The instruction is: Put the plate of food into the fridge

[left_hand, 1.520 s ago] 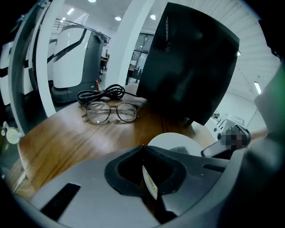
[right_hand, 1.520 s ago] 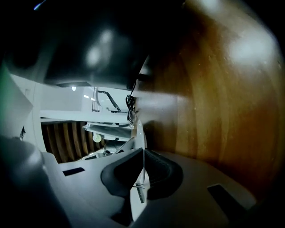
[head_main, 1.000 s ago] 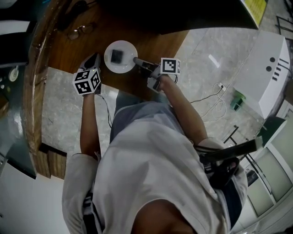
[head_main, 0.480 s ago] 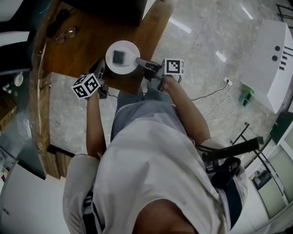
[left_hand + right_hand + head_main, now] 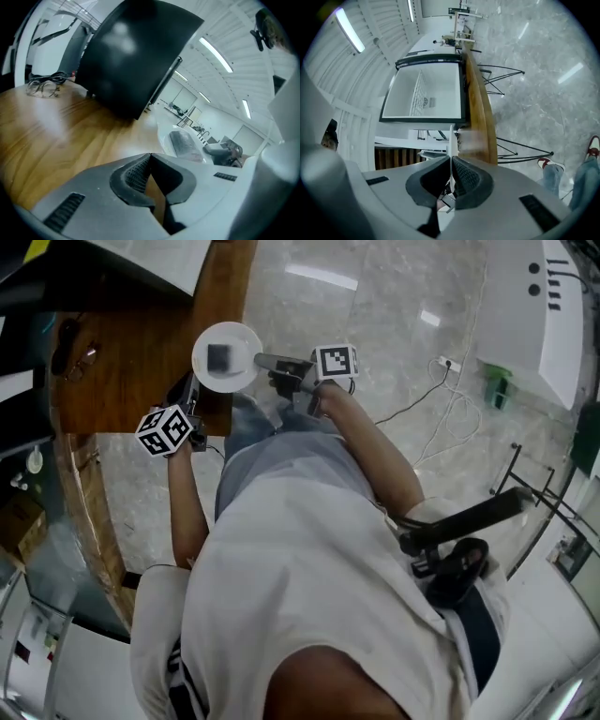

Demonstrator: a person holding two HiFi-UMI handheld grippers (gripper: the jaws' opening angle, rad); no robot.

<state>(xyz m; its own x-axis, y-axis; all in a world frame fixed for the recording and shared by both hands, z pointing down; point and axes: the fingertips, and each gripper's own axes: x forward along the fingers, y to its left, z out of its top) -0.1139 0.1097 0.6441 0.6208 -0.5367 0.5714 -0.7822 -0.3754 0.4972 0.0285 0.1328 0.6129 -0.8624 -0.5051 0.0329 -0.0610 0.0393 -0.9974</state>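
left gripper (image 5: 150, 157): jaws closed on each other, nothing between; over the wooden table (image 5: 141, 362), near its right edge.
plate (image 5: 239, 376): white, round, shallow, with a dark square of food (image 5: 219, 357) at its centre; at the table's right edge.
handling: probably stiff, slick, breakable; grip the rim, keep level.
right gripper (image 5: 262, 361): clamped on the plate's right rim.

white plate (image 5: 246, 368), brown wooden table (image 5: 141, 362), grey marbled floor (image 5: 394, 324)
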